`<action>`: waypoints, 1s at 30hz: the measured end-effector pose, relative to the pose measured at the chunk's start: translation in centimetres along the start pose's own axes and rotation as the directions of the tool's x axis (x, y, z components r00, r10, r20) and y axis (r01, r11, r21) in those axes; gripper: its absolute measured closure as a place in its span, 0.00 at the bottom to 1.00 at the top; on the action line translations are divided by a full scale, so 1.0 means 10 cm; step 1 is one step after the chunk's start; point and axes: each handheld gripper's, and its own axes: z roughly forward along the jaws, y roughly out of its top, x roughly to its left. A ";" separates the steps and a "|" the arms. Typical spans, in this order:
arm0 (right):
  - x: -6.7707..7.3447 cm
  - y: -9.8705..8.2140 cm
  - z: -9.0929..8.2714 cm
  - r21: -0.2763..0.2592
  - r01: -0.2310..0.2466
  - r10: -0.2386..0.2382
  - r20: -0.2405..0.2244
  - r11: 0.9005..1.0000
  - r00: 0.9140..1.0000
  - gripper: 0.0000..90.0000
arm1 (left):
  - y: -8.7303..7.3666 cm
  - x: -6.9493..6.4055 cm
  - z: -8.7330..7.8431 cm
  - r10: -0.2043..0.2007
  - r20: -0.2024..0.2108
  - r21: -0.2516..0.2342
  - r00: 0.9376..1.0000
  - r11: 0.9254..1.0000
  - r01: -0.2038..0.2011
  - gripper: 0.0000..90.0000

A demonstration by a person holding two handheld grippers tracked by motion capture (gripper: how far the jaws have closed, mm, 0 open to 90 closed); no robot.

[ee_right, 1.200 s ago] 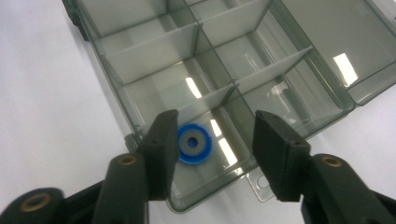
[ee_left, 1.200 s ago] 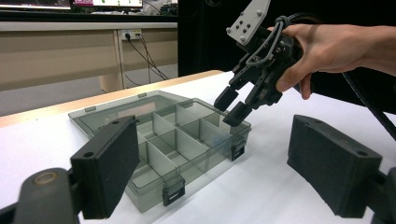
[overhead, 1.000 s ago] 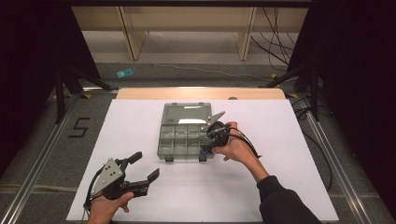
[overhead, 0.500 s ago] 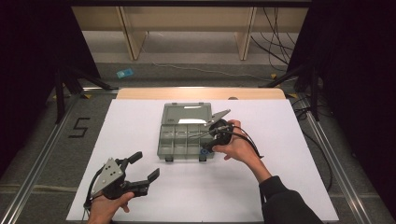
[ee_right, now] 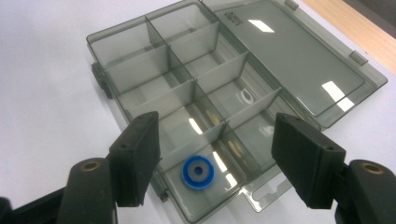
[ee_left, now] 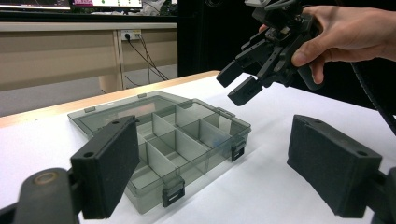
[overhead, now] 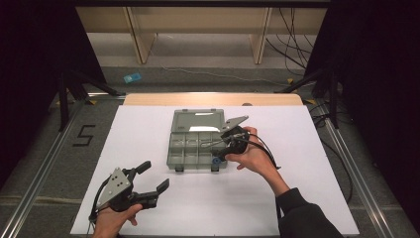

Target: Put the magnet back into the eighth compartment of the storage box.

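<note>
The box (ee_right: 196,88) under my right gripper (ee_right: 217,158) is smoky, see-through plastic, glossy enough that its open lid (ee_right: 289,51) throws back the lights. The blue ring (ee_right: 198,171) in its corner compartment looks like smooth plastic. My jaw pads are matt black and slightly grainy, and the table cover (overhead: 148,129) is flat matt white.

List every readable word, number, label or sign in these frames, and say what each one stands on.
"5": black marking on the grey floor left of the white table, in the high view.
Embossed wording on the open lid of the smoky transparent plastic compartment box: too blurred to read.
Bright monitor screens at the top edge of the left gripper view: too small to read.
</note>
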 end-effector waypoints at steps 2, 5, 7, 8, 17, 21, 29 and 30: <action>0.02 0.00 -0.01 -0.013 -0.003 0.003 0.012 1.000 1.000 0.37 | 0.00 0.00 0.00 -0.001 0.001 0.000 1.000 1.000 0.001 0.18; 0.03 0.00 -0.04 -0.025 -0.002 0.002 0.014 1.000 1.000 0.37 | 0.00 0.00 0.00 -0.002 0.001 0.001 1.000 1.000 0.002 0.18; 0.02 0.01 -0.05 -0.042 0.010 -0.009 0.022 0.999 1.000 0.36 | 0.00 0.00 0.00 -0.001 0.001 0.001 1.000 1.000 0.001 0.18; 0.02 0.01 -0.06 -0.047 0.007 -0.006 0.020 0.999 1.000 0.35 | 0.00 0.00 0.00 -0.001 0.001 0.001 1.000 1.000 0.001 0.18; 0.05 0.00 -0.12 -0.075 -0.015 0.017 0.024 0.997 1.000 0.28 | 0.00 0.00 0.00 0.001 0.000 0.001 1.000 1.000 -0.001 0.18; 0.07 -0.01 -0.16 -0.091 -0.031 0.033 0.020 0.995 0.999 0.28 | 0.00 0.00 0.00 0.000 0.001 0.001 1.000 1.000 0.000 0.18; 0.11 -0.04 -0.24 -0.114 -0.016 0.018 0.014 0.993 1.000 0.28 | 0.00 0.00 0.00 0.001 0.002 0.001 1.000 1.000 -0.001 0.18; 0.11 -0.05 -0.25 -0.118 -0.020 0.022 0.017 0.993 1.000 0.28 | 0.00 0.00 0.00 0.003 0.003 0.002 1.000 1.000 -0.003 0.18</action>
